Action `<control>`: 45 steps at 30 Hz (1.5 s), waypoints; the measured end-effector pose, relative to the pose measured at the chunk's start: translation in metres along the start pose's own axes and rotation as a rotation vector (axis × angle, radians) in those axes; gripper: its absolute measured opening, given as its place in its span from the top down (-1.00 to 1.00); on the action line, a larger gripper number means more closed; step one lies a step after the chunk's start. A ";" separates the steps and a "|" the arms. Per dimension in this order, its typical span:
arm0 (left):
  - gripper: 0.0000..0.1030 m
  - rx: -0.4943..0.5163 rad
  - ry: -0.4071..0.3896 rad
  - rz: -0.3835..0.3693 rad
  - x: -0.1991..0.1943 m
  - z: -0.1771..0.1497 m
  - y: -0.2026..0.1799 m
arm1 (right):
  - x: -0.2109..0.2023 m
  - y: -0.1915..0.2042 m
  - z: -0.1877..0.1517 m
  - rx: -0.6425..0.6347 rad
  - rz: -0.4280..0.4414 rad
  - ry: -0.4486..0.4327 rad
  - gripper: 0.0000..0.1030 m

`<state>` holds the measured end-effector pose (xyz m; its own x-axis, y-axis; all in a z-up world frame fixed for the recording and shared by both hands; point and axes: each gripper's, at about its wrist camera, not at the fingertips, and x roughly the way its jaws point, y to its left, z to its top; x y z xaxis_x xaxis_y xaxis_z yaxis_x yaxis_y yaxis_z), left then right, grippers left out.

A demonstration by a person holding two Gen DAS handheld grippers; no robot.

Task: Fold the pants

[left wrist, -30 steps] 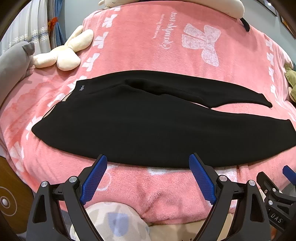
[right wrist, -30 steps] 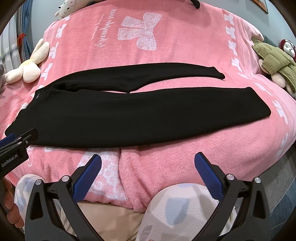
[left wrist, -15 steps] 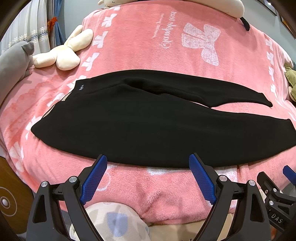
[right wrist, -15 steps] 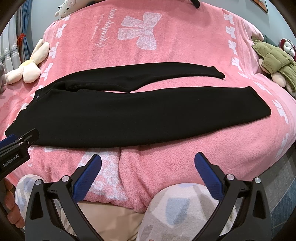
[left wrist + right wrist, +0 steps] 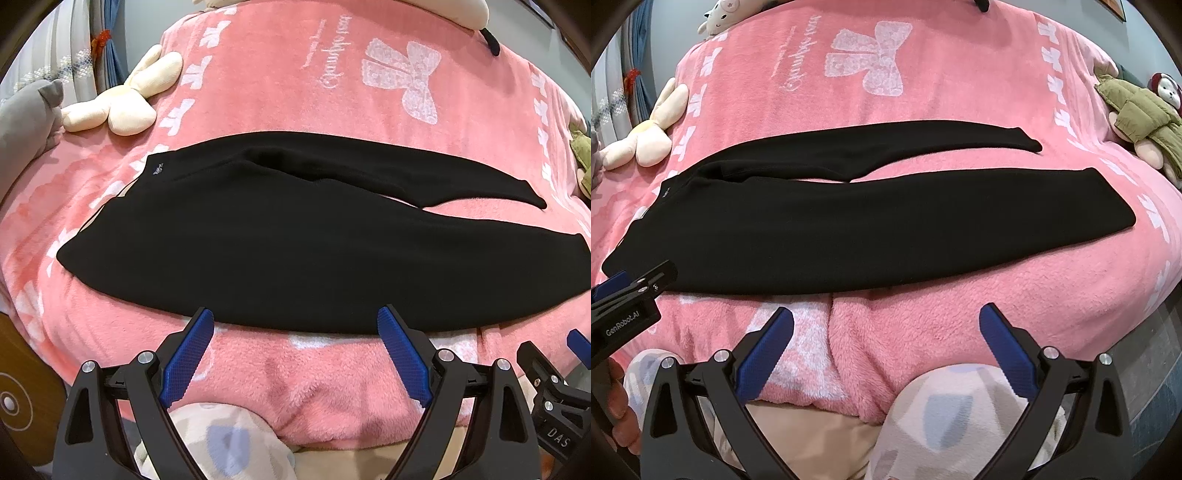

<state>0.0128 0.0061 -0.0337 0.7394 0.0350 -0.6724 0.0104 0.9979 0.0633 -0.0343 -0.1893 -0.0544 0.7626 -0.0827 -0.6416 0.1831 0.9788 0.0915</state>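
Black pants (image 5: 280, 243) lie flat across the pink blanket (image 5: 332, 376) on the bed, waistband left, legs splayed right. Left claw (image 5: 295, 325) and right claw (image 5: 886, 323) hover spread and empty at the near edge. Pinching fleece along with fabric could drag the blanket.

both the left hand-held gripper (image 5: 295, 325) and right hand-held gripper (image 5: 886, 323) hover agape, seemingly holding nothing.

Ahead of the tongs, the pants (image 5: 280, 236) were black. The blanket (image 5: 280, 92) was pink with white bows.
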 end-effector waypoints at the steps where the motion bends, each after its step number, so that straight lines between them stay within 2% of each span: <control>1: -0.70 0.000 0.002 0.001 0.000 0.000 0.000 | 0.000 0.000 0.000 0.000 0.001 0.002 -0.91; 8: -0.70 0.011 0.006 0.005 0.003 0.001 -0.003 | 0.003 -0.003 0.001 0.016 0.011 0.023 -0.91; 13: -0.71 0.025 0.007 0.004 0.004 0.003 -0.003 | 0.010 -0.013 0.004 0.051 0.020 0.079 -0.91; 18: -0.71 0.062 -0.014 0.000 0.006 0.014 -0.004 | 0.018 -0.040 0.022 0.121 0.116 0.113 -0.91; 21: -0.71 0.063 -0.014 -0.038 0.011 0.026 0.001 | 0.030 -0.073 0.061 0.061 0.025 0.049 -0.91; 25: -0.71 0.027 0.005 -0.116 0.030 0.055 0.013 | 0.065 -0.133 0.126 0.080 0.022 0.025 -0.91; 27: -0.71 0.008 0.009 -0.145 0.042 0.070 0.019 | 0.088 -0.160 0.158 0.095 0.011 0.029 -0.85; 29: -0.71 -0.006 0.001 -0.161 0.058 0.092 0.030 | 0.116 -0.189 0.191 0.117 0.023 0.036 -0.69; 34: -0.71 -0.116 -0.001 -0.165 0.108 0.152 0.079 | 0.191 -0.239 0.249 0.213 0.038 0.104 -0.66; 37: -0.71 -0.193 -0.002 -0.086 0.148 0.195 0.124 | 0.228 -0.261 0.270 0.291 0.030 0.120 -0.66; 40: -0.71 -0.267 0.003 0.036 0.193 0.237 0.180 | 0.256 -0.271 0.284 0.343 0.029 0.137 -0.67; 43: -0.71 -0.318 0.019 0.128 0.227 0.258 0.226 | 0.279 -0.276 0.295 0.364 0.029 0.148 -0.75; 45: -0.71 -0.345 0.057 0.186 0.256 0.267 0.254 | 0.291 -0.274 0.298 0.357 0.023 0.159 -0.84</control>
<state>0.3845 0.2545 0.0075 0.6687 0.2099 -0.7133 -0.3541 0.9335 -0.0573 0.3224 -0.5369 -0.0388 0.6682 -0.0036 -0.7440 0.3928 0.8510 0.3486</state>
